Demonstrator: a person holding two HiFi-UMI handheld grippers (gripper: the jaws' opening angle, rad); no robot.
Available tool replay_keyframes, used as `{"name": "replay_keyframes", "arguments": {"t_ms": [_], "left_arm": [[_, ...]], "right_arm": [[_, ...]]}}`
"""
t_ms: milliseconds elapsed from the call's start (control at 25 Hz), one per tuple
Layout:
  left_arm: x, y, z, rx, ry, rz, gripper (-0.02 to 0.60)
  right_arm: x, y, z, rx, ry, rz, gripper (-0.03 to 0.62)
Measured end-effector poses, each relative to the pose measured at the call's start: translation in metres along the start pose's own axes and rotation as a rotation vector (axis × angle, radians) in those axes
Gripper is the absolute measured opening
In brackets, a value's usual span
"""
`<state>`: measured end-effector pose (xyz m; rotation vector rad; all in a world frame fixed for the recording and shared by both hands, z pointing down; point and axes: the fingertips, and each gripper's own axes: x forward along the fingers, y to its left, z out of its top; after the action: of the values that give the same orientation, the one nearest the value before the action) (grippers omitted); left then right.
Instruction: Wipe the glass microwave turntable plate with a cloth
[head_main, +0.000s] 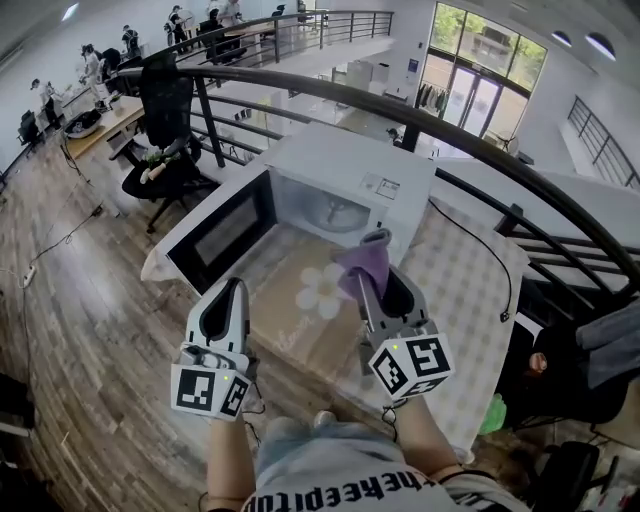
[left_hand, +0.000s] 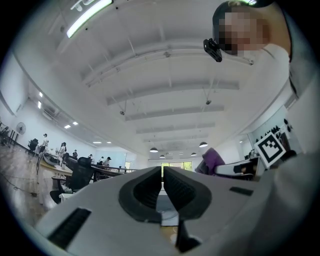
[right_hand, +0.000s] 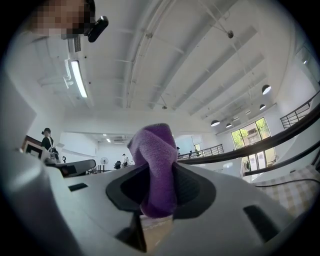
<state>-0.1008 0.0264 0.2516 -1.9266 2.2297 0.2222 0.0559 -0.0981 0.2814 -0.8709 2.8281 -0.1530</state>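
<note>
clamping a purple cloth (right_hand: 156, 150), the right tool (right_hand: 159, 172) is held pointing upward above the surface (head_main: 470, 290), just in front of the open microwave (head_main: 345, 170). the left tool (left_hand: 162, 175) is shown with its jaws drawn together, nothing between them, near the swung-out door (head_main: 225, 232). the glass turntable plate (head_main: 335, 212) is seen inside the microwave cavity, apart from the cloth. a mat with a white flower (head_main: 322, 290) is laid before the microwave.

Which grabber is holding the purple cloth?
The right gripper: the cloth is pinched between its jaws. The left gripper has its jaws together with nothing between them.
</note>
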Motion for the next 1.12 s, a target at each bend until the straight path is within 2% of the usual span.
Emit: {"name": "replay_keyframes", "arguments": {"t_ms": [200, 400, 720, 1120], "left_arm": [[0.015, 0.006, -0.006, 0.01, 0.013, 0.008, 0.014], [0.034, 0.011, -0.02, 0.012, 0.036, -0.017, 0.014], [0.09, 0.025, -0.039, 0.008, 0.033, -0.127, 0.014], [0.171, 0.058, -0.077, -0.052, 0.06, -0.289, 0.014]], "right_arm": [[0.015, -0.006, -0.01, 0.012, 0.022, 0.013, 0.126], [0.031, -0.016, -0.021, 0.028, 0.038, -0.003, 0.126], [0.067, -0.031, -0.032, 0.017, 0.05, -0.076, 0.126], [0.13, -0.043, -0.051, -0.002, 0.074, -0.198, 0.126]]}}
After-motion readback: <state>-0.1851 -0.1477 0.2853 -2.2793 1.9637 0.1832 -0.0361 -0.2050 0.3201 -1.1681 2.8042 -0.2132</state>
